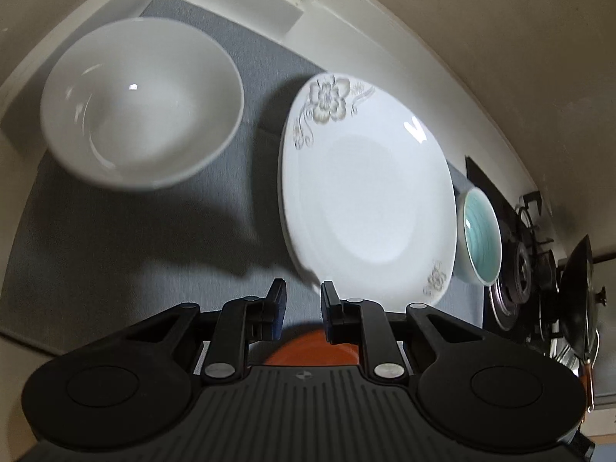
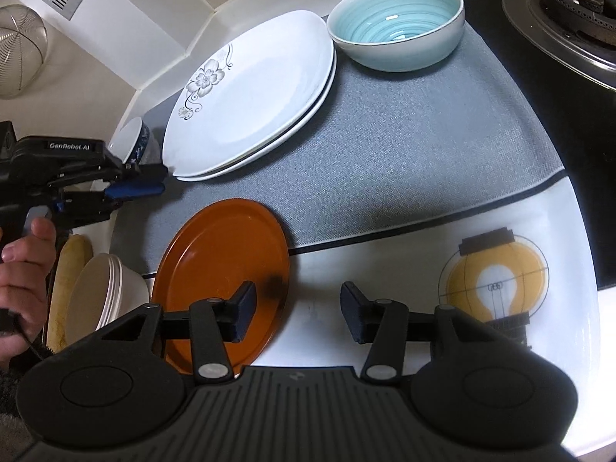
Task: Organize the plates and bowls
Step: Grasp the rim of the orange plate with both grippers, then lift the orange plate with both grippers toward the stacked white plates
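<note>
A white bowl [image 1: 142,104] stands at the mat's far left, blurred; in the right wrist view its blue-patterned side [image 2: 133,140] shows behind my left gripper [image 2: 154,181]. Two stacked white plates with a flower print [image 1: 365,192] [image 2: 254,92] lie on the grey mat [image 2: 404,154]. A teal bowl [image 2: 396,19] stands beside them. My left gripper [image 1: 303,294] hovers near the plates' edge, its jaws a narrow gap apart with nothing between them. An orange plate [image 2: 215,265] lies flat at the mat's front edge. My right gripper [image 2: 298,308] is open, one finger over that plate's rim.
A gas stove [image 2: 569,11] sits right of the mat, with a dark pan [image 1: 577,288] beyond it. A stack of cream bowls [image 2: 104,292] stands at the lower left near a person's hand [image 2: 23,269]. A white surface with a lightbulb picture [image 2: 496,273] lies in front.
</note>
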Demonstrator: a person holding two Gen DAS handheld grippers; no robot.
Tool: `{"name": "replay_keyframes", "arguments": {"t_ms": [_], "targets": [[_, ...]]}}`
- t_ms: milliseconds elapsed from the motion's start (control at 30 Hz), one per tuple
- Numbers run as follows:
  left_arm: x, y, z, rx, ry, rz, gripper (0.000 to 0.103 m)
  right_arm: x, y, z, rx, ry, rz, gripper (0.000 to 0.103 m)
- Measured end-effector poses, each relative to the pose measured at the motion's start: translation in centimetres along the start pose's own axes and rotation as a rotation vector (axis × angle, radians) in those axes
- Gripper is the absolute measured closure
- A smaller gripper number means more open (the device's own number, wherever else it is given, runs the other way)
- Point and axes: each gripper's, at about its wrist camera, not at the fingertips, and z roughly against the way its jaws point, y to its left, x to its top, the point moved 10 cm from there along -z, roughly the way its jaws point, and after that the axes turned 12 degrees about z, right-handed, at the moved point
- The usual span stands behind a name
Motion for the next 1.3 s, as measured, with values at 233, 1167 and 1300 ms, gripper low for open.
{"name": "replay_keyframes", "arguments": {"t_ms": [233,1167,1300], "targets": [[-3.7,0.8,1.0,0.162,-0.034,-0.162,0.083,-0.1,1.9,-1.0,-0.011,0.028,0.079,0.069],[-9.1,-0.3,-2.1,0.25,0.106,-0.343,0.078,-0.8,-2.7,2.8,-0.154,-0.026,0.035,0.07],[-9.7,-0.1,-2.3,0.269,0.099,-0.359,0.092,-0.7,-2.5,2.7,-0.153,-0.023,0.05,0.07]]}}
